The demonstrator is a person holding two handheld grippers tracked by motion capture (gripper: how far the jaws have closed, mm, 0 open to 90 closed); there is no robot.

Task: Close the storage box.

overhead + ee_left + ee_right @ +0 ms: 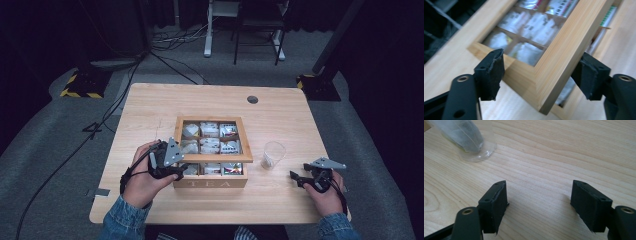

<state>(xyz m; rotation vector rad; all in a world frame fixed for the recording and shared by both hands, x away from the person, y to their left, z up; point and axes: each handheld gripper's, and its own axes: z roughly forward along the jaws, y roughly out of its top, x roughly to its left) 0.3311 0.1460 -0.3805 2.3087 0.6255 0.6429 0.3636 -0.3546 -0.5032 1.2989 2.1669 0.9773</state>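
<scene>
Left gripper (540, 73) straddles the tea box's lid (554, 62) corner — jaws spread, apparently not pinching; right gripper (539, 205) rests open, farther off — beside the cup (466, 137).

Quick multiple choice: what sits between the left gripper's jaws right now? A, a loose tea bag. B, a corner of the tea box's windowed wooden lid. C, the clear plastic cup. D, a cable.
B: in the left gripper view, the left gripper straddles a corner of the wooden lid of the tea box, its pads standing clear of the wood.
</scene>
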